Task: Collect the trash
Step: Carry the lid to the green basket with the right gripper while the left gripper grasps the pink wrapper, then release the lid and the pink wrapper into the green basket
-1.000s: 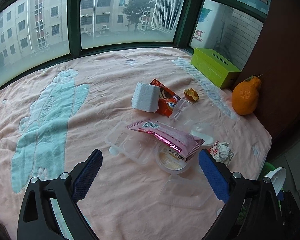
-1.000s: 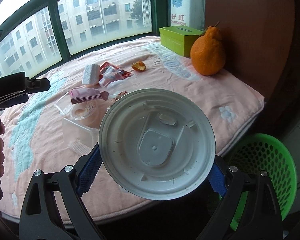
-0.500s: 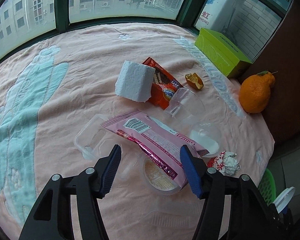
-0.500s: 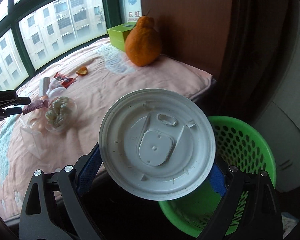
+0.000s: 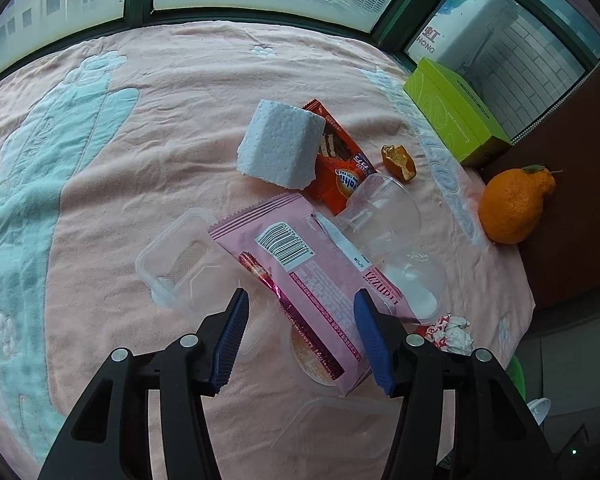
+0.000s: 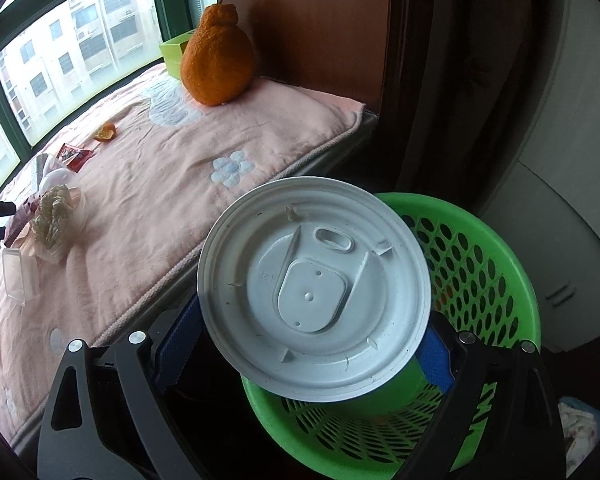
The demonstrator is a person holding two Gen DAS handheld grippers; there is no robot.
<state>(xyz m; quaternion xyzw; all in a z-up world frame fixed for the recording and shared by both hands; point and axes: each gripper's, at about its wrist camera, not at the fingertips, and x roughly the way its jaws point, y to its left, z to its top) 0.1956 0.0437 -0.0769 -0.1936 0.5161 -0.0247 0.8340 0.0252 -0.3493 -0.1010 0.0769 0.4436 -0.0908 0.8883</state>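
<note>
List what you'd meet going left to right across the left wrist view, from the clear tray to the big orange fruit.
Clear plastic tray → white foam block → orange peel piece → green cardboard box → large bumpy orange citrus fruit.

- Pink blanket (image 5: 180, 92) with pale blue cactus and flower patterns.
- Pink wrapper (image 5: 300, 264) with white barcode panel and magenta seam.
- White foam block (image 5: 278, 146); red-orange snack packet (image 5: 340, 172) just right.
- Lime green box (image 5: 456, 116) far right; orange fruit (image 5: 512, 208) nearer.
- White lid (image 6: 314, 288) before bright green perforated basket (image 6: 480, 264).
- Blue ribbed pads (image 5: 230, 336) on black fingers.
</note>
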